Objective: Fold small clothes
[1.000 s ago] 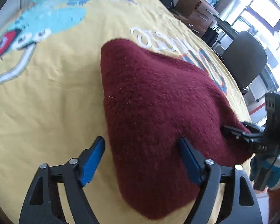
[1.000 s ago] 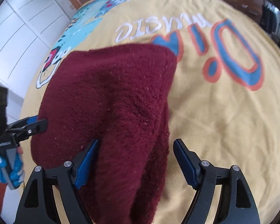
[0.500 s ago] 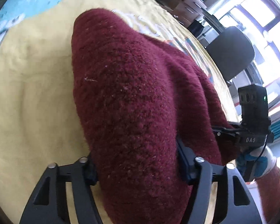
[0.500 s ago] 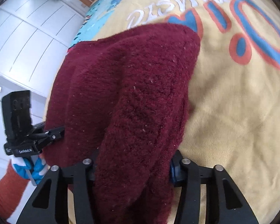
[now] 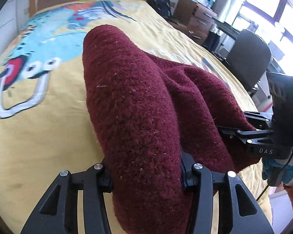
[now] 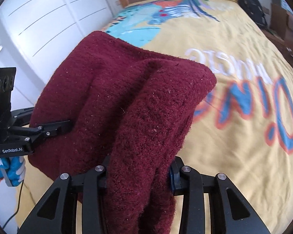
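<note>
You are gripping one maroon knitted garment [image 5: 138, 105] with both tools: your left gripper [image 5: 146, 177] and your right gripper [image 6: 138, 171] have just been closing, each now pinching a thick fold of it. The garment is bulging up over the yellow printed bedspread [image 6: 234, 156], blocking most of the bed ahead. One dark office chair [image 5: 250, 62] is standing beside the bed.

Bedroom, as we read it: bed [image 6: 234, 44] under a yellow cartoon bedspread [image 5: 48, 126], white wardrobe doors [image 6: 48, 19], office chair [image 5: 248, 62], cardboard boxes [image 5: 195, 15].
</note>
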`<move>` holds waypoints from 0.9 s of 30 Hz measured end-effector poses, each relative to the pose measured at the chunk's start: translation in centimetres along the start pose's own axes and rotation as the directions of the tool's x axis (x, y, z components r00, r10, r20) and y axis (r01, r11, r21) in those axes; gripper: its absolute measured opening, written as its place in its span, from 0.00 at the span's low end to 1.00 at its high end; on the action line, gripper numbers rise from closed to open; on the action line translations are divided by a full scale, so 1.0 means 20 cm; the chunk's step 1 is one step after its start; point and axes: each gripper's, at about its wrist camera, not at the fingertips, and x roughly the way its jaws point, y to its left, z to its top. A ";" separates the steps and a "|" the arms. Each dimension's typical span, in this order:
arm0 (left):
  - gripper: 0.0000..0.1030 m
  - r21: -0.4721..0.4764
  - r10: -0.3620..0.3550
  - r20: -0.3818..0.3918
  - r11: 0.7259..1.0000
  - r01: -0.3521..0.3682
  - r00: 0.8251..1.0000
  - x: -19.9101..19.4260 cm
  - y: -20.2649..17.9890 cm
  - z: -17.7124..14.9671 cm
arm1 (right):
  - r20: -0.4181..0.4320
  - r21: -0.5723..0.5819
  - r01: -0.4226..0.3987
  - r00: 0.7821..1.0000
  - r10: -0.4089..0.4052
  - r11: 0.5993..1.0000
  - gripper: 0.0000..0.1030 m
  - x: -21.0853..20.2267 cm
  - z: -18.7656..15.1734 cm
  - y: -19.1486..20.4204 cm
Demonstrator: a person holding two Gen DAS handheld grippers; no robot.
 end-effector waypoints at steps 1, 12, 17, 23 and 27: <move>0.42 -0.008 0.009 0.005 1.000 -0.009 1.000 -0.03 0.02 -0.02 | -0.010 -0.014 0.001 1.000 -0.001 1.000 0.37 0.03 0.00 0.03; 0.70 -0.193 0.093 -0.047 0.976 -0.100 0.995 -0.03 0.38 -0.29 | -0.045 -0.057 0.149 0.987 -0.152 0.987 0.45 0.09 -0.09 0.15; 0.72 -0.181 0.146 -0.026 0.972 -0.148 0.989 -0.10 0.33 -0.30 | -0.014 0.012 0.175 0.985 -0.174 0.985 0.50 -0.06 -0.18 0.07; 0.74 -0.258 0.157 -0.024 0.953 -0.158 0.987 -0.11 0.32 -0.29 | -0.010 0.092 0.214 0.977 -0.214 0.973 0.52 -0.11 -0.20 -0.04; 0.74 -0.249 0.202 -0.014 0.948 -0.199 0.979 -0.18 0.29 -0.29 | -0.009 0.135 0.266 0.963 -0.268 0.954 0.54 -0.19 -0.23 -0.04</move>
